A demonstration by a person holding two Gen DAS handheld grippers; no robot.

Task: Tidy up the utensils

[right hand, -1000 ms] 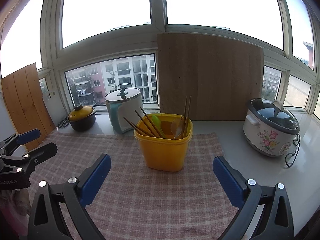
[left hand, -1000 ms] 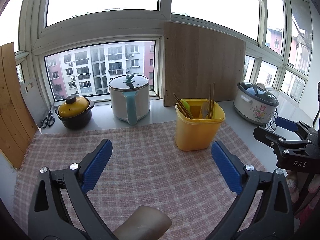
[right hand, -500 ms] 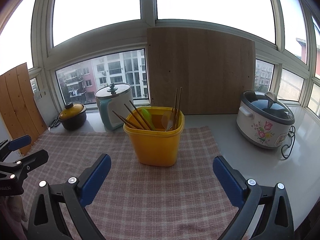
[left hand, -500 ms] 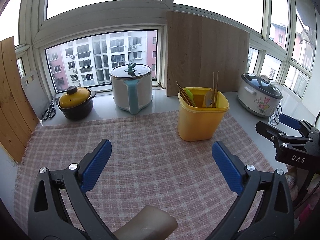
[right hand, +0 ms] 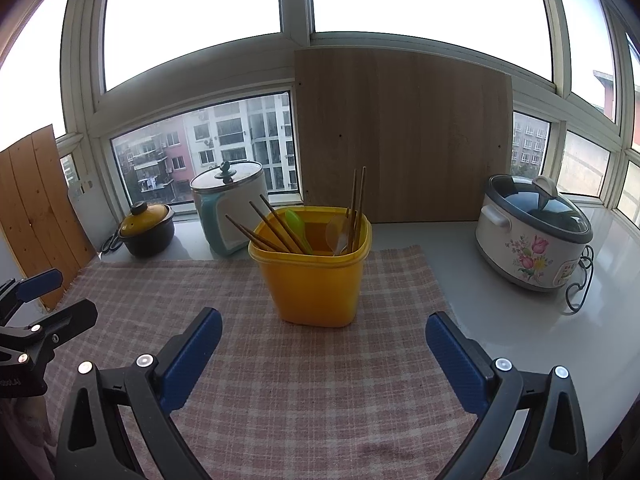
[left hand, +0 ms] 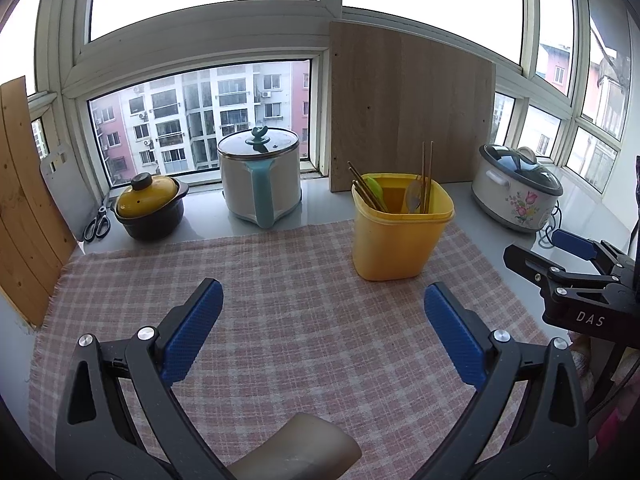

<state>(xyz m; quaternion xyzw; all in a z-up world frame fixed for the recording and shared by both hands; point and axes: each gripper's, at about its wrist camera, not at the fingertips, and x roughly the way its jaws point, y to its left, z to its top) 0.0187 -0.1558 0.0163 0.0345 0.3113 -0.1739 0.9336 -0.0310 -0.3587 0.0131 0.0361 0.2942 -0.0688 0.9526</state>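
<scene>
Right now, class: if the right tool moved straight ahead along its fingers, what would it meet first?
Probably the yellow utensil bin: it stands almost centred ahead of the open right tool, with only checked cloth between. Depth is uncertain.

left wrist: windowward | right wrist: likewise | shared: yellow bin [left hand: 401, 236]

Chopsticks [right hand: 276, 226] and seemingly spoons stand in the bin [right hand: 312, 280] on the cloth [right hand: 320, 380].

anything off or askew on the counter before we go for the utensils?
Nothing spilled or damaged. The yellow container stands upright on the checked cloth. Only the chopsticks are untidy: one bunch leans left, another pair stands near upright. Both grippers, left and right, are open and empty.
</scene>
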